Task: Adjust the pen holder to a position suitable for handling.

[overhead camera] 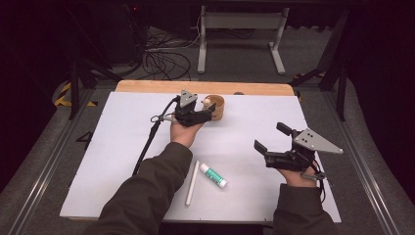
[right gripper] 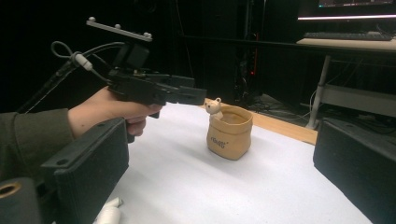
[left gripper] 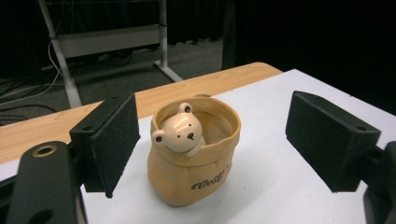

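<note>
In the high view, nearest the camera, a white stick [overhead camera: 192, 183] and a glue stick [overhead camera: 213, 175] lie untouched near the surface's [overhead camera: 122, 147] near edge. Farther off, the left tool [overhead camera: 207, 112] reaches toward the tan bear pot [overhead camera: 216, 106] by the far edge; the right tool [overhead camera: 271, 139] hovers toward the right edge, jaws apart.

The left gripper view shows the pot [left gripper: 194, 151] upright between the spread jaws – no pad touching it.

In the right gripper view the pot [right gripper: 229, 131] stands well ahead, the right tool's jaws wide and empty.

The reach looks nearly done – closing on the pot and whatever follows remain.
</note>
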{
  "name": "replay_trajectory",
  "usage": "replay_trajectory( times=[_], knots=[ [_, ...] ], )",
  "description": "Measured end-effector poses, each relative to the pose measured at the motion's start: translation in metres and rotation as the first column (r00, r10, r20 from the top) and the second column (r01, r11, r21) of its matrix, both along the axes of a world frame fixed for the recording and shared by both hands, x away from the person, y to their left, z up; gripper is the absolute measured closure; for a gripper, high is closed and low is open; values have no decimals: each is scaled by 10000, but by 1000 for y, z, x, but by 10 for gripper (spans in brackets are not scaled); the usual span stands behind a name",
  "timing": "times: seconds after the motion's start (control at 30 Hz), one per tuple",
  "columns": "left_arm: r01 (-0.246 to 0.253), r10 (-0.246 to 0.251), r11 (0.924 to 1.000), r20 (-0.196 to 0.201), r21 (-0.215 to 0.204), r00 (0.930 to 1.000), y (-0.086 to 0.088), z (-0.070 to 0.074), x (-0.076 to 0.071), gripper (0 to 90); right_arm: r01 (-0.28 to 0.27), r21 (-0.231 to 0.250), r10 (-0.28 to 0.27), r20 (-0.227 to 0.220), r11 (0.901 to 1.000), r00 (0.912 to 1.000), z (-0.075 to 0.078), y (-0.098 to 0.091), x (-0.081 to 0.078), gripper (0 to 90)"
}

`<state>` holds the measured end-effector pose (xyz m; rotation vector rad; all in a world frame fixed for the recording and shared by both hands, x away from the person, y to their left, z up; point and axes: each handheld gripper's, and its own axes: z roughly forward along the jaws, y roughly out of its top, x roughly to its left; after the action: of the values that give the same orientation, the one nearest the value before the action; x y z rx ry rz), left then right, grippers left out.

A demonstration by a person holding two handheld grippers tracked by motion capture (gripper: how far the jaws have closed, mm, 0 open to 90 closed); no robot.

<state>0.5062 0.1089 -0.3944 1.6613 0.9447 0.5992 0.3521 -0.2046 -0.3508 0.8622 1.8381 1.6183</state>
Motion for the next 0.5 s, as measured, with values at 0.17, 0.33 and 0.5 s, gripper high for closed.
replay_trajectory(
  times=[0.17,0.33,0.5],
  knots=[
    [-180,180,9998,-72,107,9998,-6,-4,8,182,8,-23,-8,-14,10000,10000,0,0,0,41],
    [-502,500,9985,74,233,9987,-8,-10,13,205,-11,-19,11,-19,10000,10000,-1,0,1,41],
    [-767,766,9969,23,152,9971,-5,-12,20,221,-67,-72,67,-24,10000,10000,-2,2,1,41]
  ],
)
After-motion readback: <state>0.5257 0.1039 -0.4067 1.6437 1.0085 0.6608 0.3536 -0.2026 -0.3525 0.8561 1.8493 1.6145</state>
